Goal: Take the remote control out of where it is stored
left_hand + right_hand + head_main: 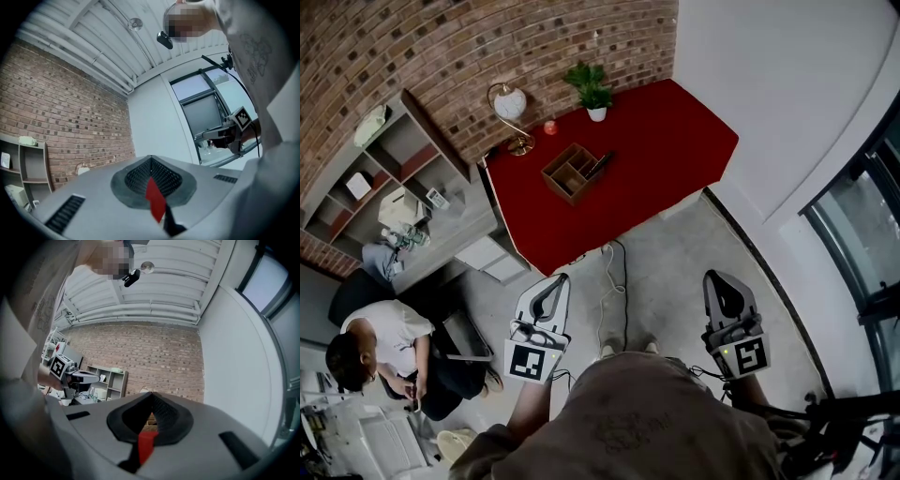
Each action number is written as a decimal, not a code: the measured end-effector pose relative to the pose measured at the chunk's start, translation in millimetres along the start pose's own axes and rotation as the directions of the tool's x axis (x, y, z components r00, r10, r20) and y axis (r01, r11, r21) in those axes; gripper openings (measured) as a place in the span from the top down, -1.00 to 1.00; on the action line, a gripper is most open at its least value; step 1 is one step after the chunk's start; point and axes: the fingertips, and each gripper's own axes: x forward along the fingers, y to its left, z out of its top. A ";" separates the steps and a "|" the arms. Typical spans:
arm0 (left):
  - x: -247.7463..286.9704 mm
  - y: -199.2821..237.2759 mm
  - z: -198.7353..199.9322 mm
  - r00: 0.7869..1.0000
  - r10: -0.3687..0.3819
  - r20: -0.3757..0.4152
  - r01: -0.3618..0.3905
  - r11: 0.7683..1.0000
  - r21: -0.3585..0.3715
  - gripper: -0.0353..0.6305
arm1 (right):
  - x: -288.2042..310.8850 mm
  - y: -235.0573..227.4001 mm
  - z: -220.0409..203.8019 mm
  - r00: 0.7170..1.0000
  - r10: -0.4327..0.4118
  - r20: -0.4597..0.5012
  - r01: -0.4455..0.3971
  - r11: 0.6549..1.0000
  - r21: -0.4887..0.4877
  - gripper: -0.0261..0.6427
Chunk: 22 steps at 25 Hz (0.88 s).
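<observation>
Remote control (602,164): one, dark and slim. It sits in the wooden organizer box (569,174) on the red tabletop (666,141), in the compartment on the side toward the potted plant (592,91). It stands tilted, not flat. In the head view its long axis runs diagonally, with the upper end leaning up and to the right, out over the box rim. We can't tell which end carries the buttons.

Around it on the tabletop we count:
- one box
- one plant at the far edge
- one gold desk lamp (510,111) at the far left corner
- one small red object (550,127) between the lamp and the plant, too small to identify

All of these stand apart from the box.

A brick wall (487,47) runs behind the tabletop and a grey shelf unit (389,178) stands to its left. One person (370,352) is seated at lower left.

Left gripper (557,279): jaws together, nothing held. Right gripper (718,277): jaws together, nothing held. Both are over the floor (675,272) on our side of the tabletop, well apart from the box and roughly level. Cables (609,277) lie on the floor between us and the tabletop edge.
</observation>
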 end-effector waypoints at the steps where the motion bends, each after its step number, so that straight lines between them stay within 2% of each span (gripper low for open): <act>1: 0.0 -0.1 -0.2 1.000 0.003 0.003 -0.003 1.000 0.001 0.90 | 0.9 -0.5 -1.7 1.000 0.002 -0.004 -0.002 1.000 0.003 0.88; 22: 28.7 -17.4 -7.3 0.999 0.019 -0.038 -0.020 0.999 -0.029 0.90 | 8.8 -32.5 -17.9 0.999 0.046 -0.028 -0.046 0.999 0.006 0.88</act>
